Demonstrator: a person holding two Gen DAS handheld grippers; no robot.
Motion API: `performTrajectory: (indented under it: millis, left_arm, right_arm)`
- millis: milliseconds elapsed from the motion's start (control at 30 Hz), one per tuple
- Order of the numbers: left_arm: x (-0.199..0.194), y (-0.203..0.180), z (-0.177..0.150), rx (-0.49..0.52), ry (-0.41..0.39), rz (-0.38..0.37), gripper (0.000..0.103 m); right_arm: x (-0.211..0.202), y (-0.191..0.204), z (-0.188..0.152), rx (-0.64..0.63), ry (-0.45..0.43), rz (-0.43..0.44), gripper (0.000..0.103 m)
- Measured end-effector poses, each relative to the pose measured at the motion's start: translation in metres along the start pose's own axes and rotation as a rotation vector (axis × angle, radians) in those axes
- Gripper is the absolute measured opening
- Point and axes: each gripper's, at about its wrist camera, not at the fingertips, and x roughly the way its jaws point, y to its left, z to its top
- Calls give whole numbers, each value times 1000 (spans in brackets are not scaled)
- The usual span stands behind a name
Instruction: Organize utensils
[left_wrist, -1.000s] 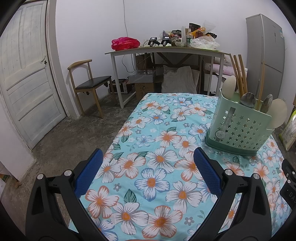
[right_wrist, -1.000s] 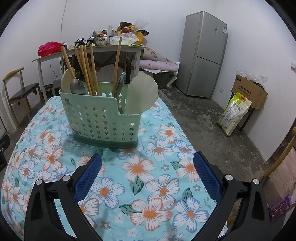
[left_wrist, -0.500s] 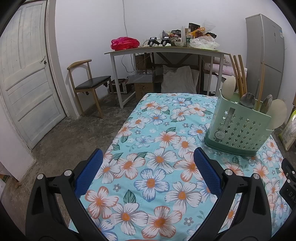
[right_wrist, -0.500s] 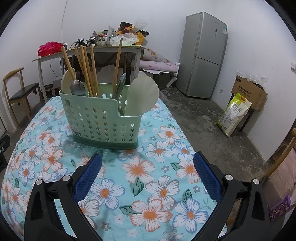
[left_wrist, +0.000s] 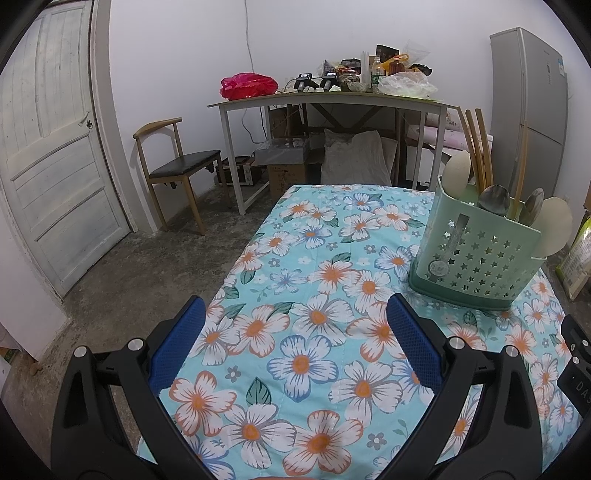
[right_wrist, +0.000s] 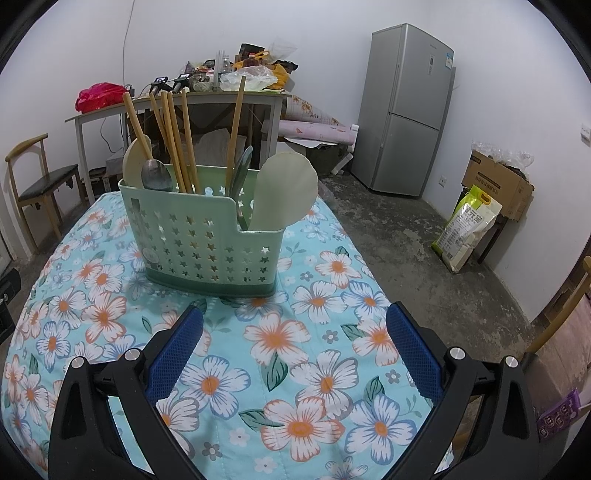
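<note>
Left claw (left_wrist: 295, 332) spread wide, blue-padded fingers (left_wrist: 177, 343) far apart with nothing between them; black finger arms splayed out toward the lower corners of its own view; held level just above the tabletop (left_wrist: 314, 266), pointing forward along it; right claw (right_wrist: 295, 336) likewise spread wide and empty, blue pads (right_wrist: 413, 347) well separated, black arms fanning down and outward; held low over the tabletop, aimed forward; part of a black claw body visible at the right edge of the left view.
</note>
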Motion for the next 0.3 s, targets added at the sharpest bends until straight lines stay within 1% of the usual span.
performTrajectory:
  millis: [300]
  left_arm:
    - [1, 1, -8, 1, 5, -4, 95]
  right_arm:
    - [-1, 0, 1, 2, 3, -1, 97]
